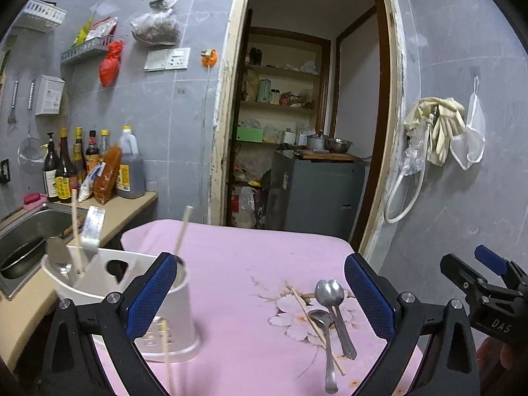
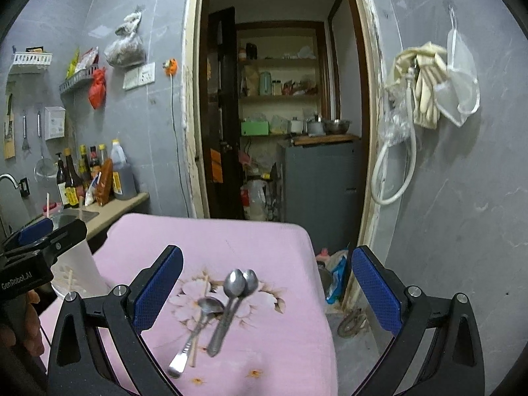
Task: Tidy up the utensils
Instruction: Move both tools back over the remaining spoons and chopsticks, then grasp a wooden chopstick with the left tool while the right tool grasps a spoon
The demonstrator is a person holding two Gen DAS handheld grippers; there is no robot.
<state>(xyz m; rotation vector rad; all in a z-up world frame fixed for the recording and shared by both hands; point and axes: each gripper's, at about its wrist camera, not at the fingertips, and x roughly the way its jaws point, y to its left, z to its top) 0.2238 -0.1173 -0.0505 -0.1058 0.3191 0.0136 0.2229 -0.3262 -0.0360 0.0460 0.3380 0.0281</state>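
Note:
Three metal spoons (image 1: 331, 310) and one wooden chopstick (image 1: 316, 326) lie on the pink flowered tablecloth (image 1: 237, 264); they also show in the right wrist view (image 2: 231, 300). A white utensil holder (image 1: 132, 293) stands at the table's left with a spoon and chopsticks in it. A chopstick (image 1: 181, 234) is in mid-air at the holder's front compartment. My left gripper (image 1: 257, 297) is open, its left finger beside the holder. My right gripper (image 2: 267, 283) is open above the spoons.
A steel sink (image 1: 29, 234) and a counter with sauce bottles (image 1: 82, 165) lie to the left. A doorway (image 1: 307, 115) with shelves and a grey cabinet is behind the table. The table's right edge drops to the floor beside the wall (image 2: 462, 198).

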